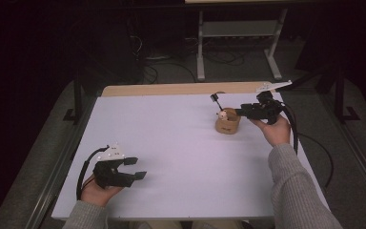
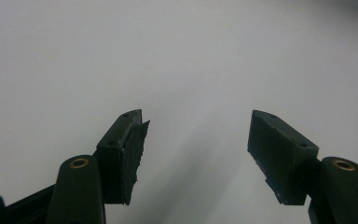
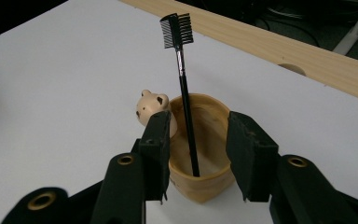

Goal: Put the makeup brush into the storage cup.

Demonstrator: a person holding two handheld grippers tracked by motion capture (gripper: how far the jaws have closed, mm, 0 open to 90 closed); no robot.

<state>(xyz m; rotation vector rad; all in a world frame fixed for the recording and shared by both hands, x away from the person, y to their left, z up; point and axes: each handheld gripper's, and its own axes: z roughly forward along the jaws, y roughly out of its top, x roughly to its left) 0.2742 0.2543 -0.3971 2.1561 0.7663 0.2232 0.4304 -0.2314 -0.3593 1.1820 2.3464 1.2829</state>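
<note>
the brow comb [image 3: 183, 88] stands in the bear-faced wooden cup [image 3: 200, 154], released by the right gripper [image 3: 198, 156], jaws parted. next it likely backs off without tipping the cup. the left gripper [image 2: 196, 144] rests wide and empty.

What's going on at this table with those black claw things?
A person holds a gripper in each hand. The right gripper sits open at a small wooden cup with a little bear figure on its rim. A thin black brush stands in the cup, touched by neither jaw. The left gripper rests open over the white table, holding nothing.
</note>
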